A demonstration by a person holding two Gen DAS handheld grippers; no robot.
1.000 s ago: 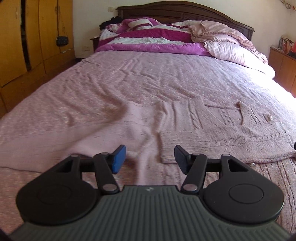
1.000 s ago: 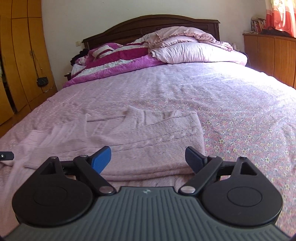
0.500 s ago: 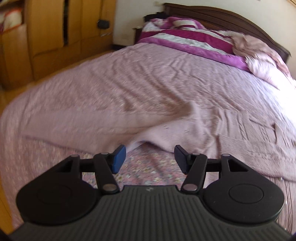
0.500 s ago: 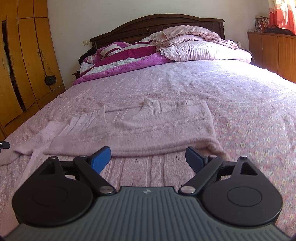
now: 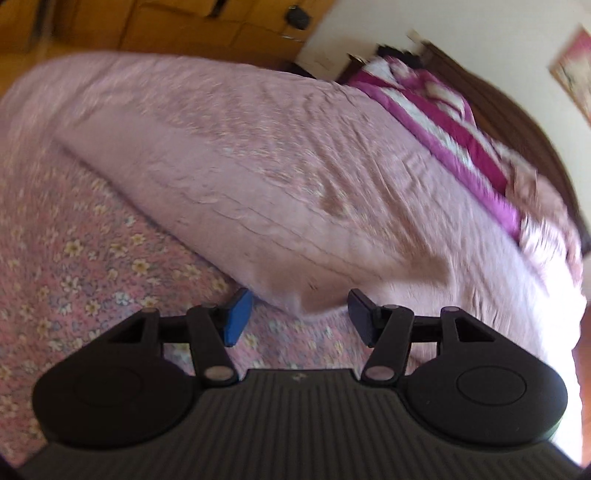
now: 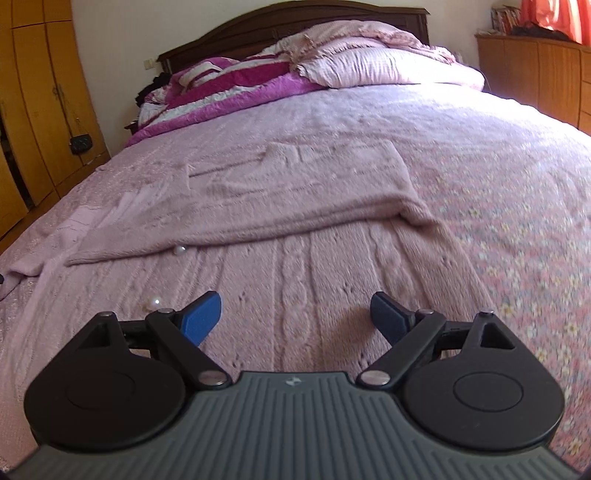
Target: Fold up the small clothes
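1. Right wrist view: the pale pink cable-knit cardigan (image 6: 295,221) lies flat on the flowered pink bedspread (image 6: 517,229), partly folded, so the right gripper (image 6: 295,317) hovers over its near panel, released.
2. The left gripper (image 5: 299,314), released, brackets the sleeve end (image 5: 295,295), probably to pinch it for folding.

Soft cable-knit wool cardigan (image 6: 295,206); matt floral cotton bedspread (image 6: 517,240); glossy pearl buttons (image 6: 180,250); polished wooden headboard (image 6: 295,22).
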